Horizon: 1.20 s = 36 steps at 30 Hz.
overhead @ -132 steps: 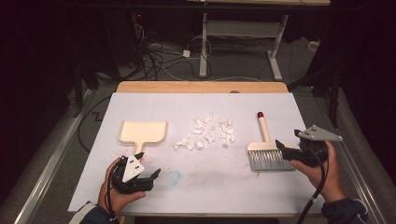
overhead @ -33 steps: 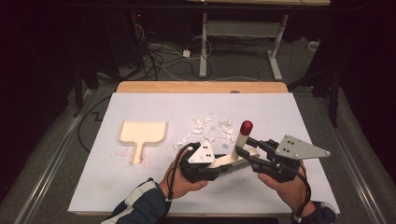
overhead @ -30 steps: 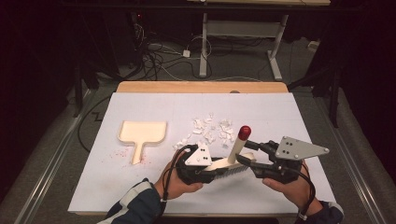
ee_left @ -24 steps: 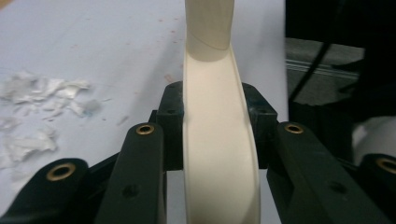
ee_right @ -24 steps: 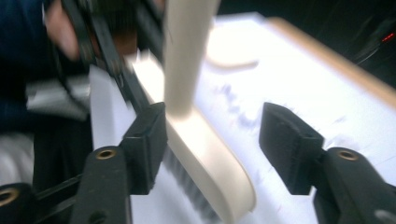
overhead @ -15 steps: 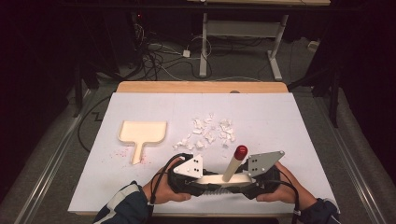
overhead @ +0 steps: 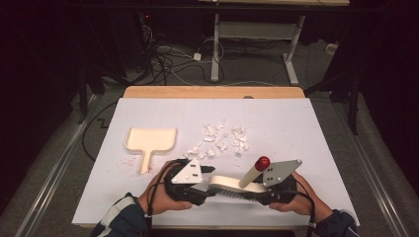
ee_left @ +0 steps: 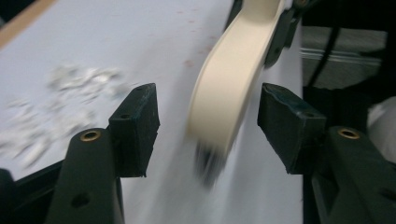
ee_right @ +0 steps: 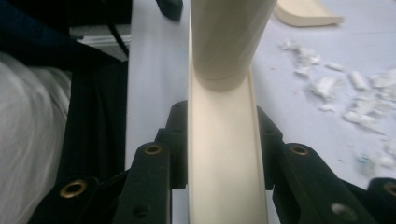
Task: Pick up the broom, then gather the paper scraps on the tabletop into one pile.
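Observation:
A cream brush (overhead: 231,184) with a red-tipped handle (overhead: 261,163) hangs low over the front of the white table (overhead: 316,148), between my two grippers. My right gripper (overhead: 258,193) has just been closing and is shut on the brush head (ee_right: 224,163), with its pads pressed on both sides. My left gripper (overhead: 211,183) has just been opening. In the left gripper view its jaws (ee_left: 208,126) stand apart with the blurred brush end (ee_left: 229,84) between them, touching neither pad. A cream dustpan (overhead: 150,140) lies at the left, and white paper scraps (overhead: 223,140) are at mid-table.
The table's front edge is just under both hands. The person's white garment (ee_right: 32,140) is close by the right gripper's left jaw. Red specks dot the sheet near the dustpan handle (overhead: 145,163). Cables and desk legs (overhead: 215,49) are on the floor beyond the table.
The brush left its place at the right. Over the last second both hands sank toward the front edge. The left jaws came off the brush and the right jaws closed on its head.

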Available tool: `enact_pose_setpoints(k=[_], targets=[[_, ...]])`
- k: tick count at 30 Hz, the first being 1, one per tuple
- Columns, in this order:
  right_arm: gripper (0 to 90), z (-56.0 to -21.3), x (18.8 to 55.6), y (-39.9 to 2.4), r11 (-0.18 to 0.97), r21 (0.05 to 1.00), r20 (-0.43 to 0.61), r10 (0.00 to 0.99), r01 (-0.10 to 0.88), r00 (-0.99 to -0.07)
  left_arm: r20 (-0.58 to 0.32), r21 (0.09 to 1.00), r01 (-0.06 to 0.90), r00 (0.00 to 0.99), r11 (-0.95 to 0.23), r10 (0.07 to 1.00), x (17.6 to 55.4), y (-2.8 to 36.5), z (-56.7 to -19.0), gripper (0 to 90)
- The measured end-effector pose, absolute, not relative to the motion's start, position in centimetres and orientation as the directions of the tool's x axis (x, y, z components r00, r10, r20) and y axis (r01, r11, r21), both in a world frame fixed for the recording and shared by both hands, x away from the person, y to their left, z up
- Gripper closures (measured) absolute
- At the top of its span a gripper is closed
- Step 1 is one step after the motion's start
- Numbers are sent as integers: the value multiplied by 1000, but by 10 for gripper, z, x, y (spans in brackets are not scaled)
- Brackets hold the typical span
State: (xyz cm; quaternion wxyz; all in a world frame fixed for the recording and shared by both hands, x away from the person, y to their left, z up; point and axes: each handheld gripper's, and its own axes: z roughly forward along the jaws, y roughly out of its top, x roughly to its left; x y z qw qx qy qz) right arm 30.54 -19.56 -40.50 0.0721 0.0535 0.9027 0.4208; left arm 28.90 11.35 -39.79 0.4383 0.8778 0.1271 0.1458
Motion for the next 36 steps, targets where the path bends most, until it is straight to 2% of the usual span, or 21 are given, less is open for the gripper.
enact_pose_setpoints(k=[1, 3, 4, 8, 11, 18, 20, 25, 28, 32, 36], targets=[[676, -405, 305, -196, 640, 767, -85, 157, 36, -984, 145, 806, 95, 925, -584, 351, 289, 113, -398, 313], [676, -400, 310, -202, 617, 783, -76, 219, 78, -973, 190, 802, 119, 878, -585, 439, 286, 131, -402, 261], [676, -399, 311, -204, 604, 792, -74, 243, 91, -967, 246, 789, 134, 825, -599, 509, 283, 149, -409, 256], [676, -393, 317, -212, 564, 813, -59, 331, 148, -942, 222, 815, 193, 768, -547, 601, 281, 176, -421, 217], [676, -391, 320, -218, 537, 824, -47, 381, 180, -923, 249, 806, 242, 689, -540, 681, 278, 203, -437, 217], [676, -386, 330, -228, 526, 818, -85, 510, 232, -856, 231, 793, 304, 652, -528, 722, 270, 229, -455, 217], [676, -386, 333, -229, 525, 815, -91, 534, 245, -840, 170, 802, 358, 631, -478, 757, 268, 237, -461, 217], [676, -386, 341, -236, 511, 818, -102, 582, 265, -807, 175, 789, 379, 616, -484, 768, 267, 241, -464, 217], [676, -381, 348, -239, 518, 819, -146, 606, 249, -782, 176, 784, 381, 621, -490, 764, 266, 242, -465, 217], [676, -376, 371, -243, 525, 818, -211, 653, 234, -728, 191, 775, 384, 614, -502, 765, 266, 240, -466, 217], [676, -378, 408, -241, 549, 794, -260, 695, 261, -670, 198, 762, 394, 614, -514, 764, 266, 240, -469, 217]])
